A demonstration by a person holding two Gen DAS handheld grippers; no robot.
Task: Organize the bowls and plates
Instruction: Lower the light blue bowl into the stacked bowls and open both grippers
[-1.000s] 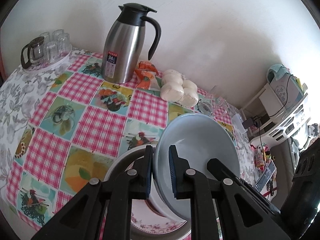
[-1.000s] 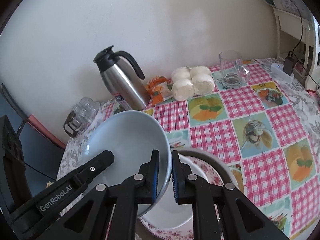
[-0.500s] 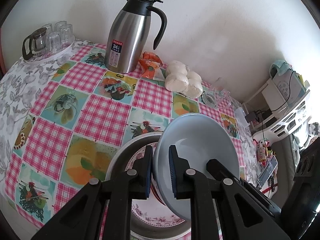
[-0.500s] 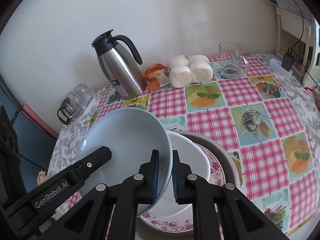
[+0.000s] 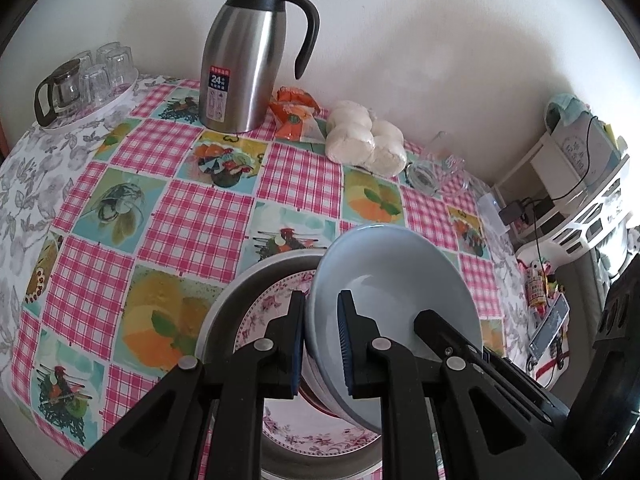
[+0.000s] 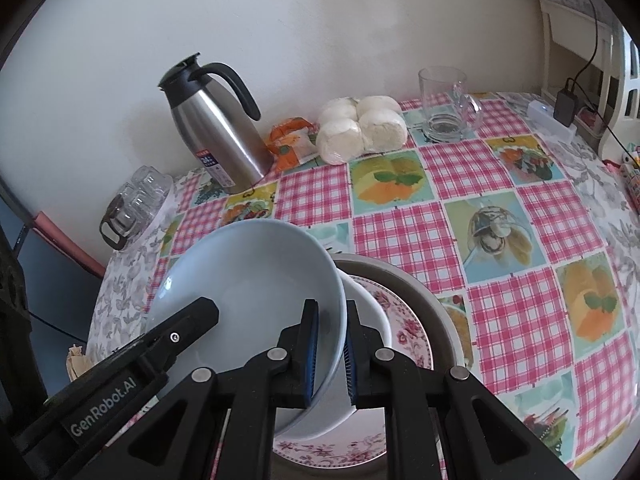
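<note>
Both grippers hold one pale blue bowl (image 5: 396,280) by opposite rims. My left gripper (image 5: 319,344) is shut on its left rim. My right gripper (image 6: 329,352) is shut on its right rim, where the bowl (image 6: 248,280) shows tilted. It hangs just above a white bowl (image 6: 370,320) that sits on a pink floral plate (image 6: 404,320), itself inside a grey metal basin (image 6: 432,300). The floral plate (image 5: 264,312) and basin (image 5: 224,312) also show in the left wrist view.
A steel thermos jug (image 5: 240,60), an orange snack packet (image 5: 294,116), bagged white buns (image 5: 366,140) and a glass mug (image 6: 444,104) stand along the wall. A tray of glasses (image 5: 84,80) sits at the far left. A white shelf with cables (image 5: 580,200) stands right of the table.
Both grippers have lifted and drawn back with the blue bowl, so more of the tablecloth, basin and white bowl shows. The grips have not changed.
</note>
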